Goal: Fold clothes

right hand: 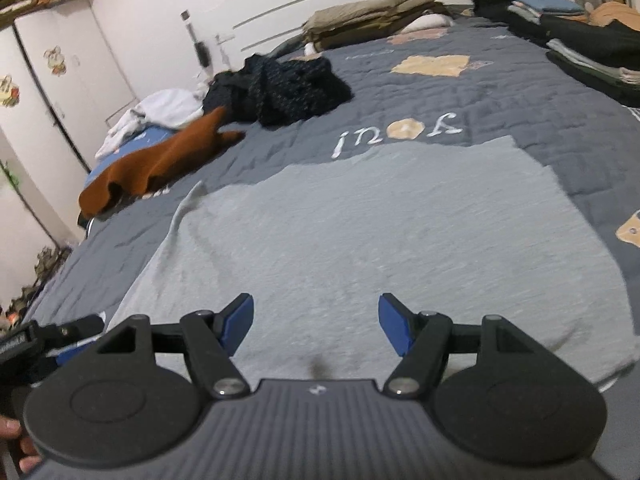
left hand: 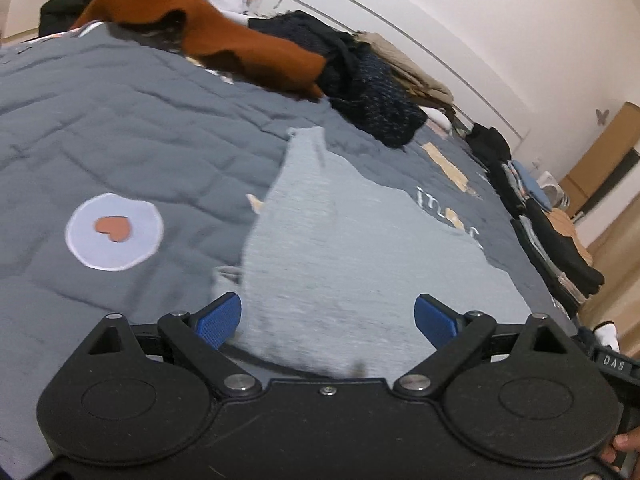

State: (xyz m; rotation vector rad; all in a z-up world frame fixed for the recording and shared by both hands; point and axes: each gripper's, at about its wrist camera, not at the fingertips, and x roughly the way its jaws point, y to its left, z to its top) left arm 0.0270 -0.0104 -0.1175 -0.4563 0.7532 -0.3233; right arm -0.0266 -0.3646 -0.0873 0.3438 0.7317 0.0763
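Note:
A light grey garment (left hand: 340, 248) (right hand: 368, 232) lies spread flat on the dark grey quilt (left hand: 120, 128) (right hand: 540, 100) of a bed. My left gripper (left hand: 328, 320) hovers over the garment's near part, its blue pads wide apart with nothing between them. My right gripper (right hand: 316, 324) also stands open above the same garment near its front edge, nothing held. The left gripper's body (right hand: 44, 340) shows at the lower left of the right wrist view.
A rust-brown garment (left hand: 224, 40) (right hand: 160, 164) and a dark navy heap (left hand: 368, 92) (right hand: 280, 88) lie farther up the bed. Folded stacks (left hand: 552, 240) (right hand: 588, 44) line one bed edge. Beige folded bedding (right hand: 360, 20) and a white pile (right hand: 160, 112) sit beyond.

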